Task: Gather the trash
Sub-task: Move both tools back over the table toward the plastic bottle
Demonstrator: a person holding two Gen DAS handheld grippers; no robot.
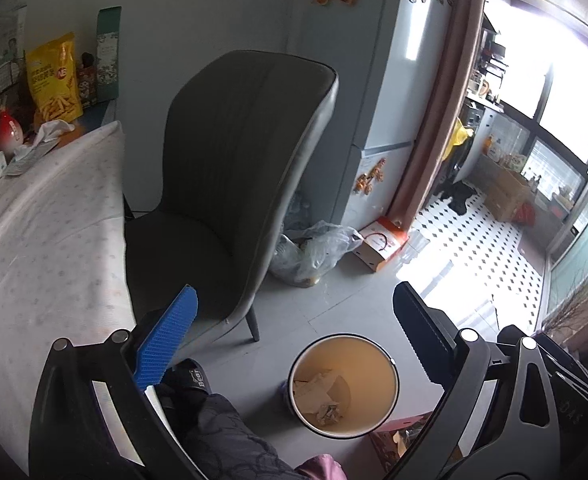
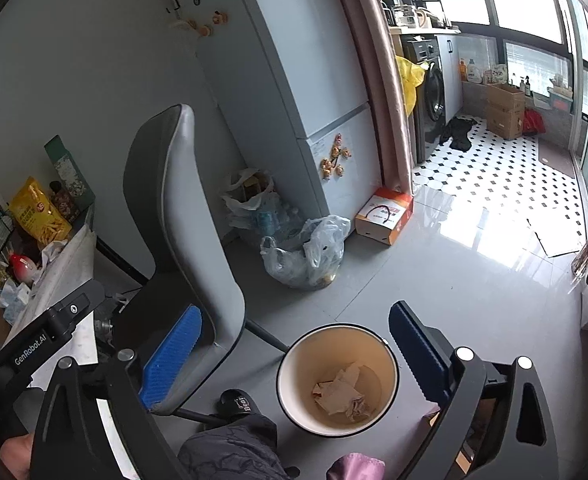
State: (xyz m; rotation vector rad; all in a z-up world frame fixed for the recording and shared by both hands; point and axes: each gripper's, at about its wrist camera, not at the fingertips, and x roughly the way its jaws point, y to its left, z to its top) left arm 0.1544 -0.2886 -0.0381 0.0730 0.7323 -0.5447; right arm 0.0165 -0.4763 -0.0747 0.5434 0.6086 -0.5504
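Grey kitchen floor: both grippers, left (image 1: 294,332) and right (image 2: 294,344), gape empty above the bin (image 2: 285,364), paper (image 2: 344,394) inside; next, probably more trash.

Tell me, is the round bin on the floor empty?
Not empty. The bin stands upright with no lid, and crumpled paper scraps lie at its bottom.

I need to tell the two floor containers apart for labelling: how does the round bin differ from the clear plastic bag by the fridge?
The round bin is rigid, opaque, cream inside with a dark rim; the clear plastic bag is soft, crumpled and see-through. The bin stands open-topped near the chair leg; the bag slumps by the fridge. The bin holds crumpled paper; the bag's contents are unclear. Both sit on the grey floor.
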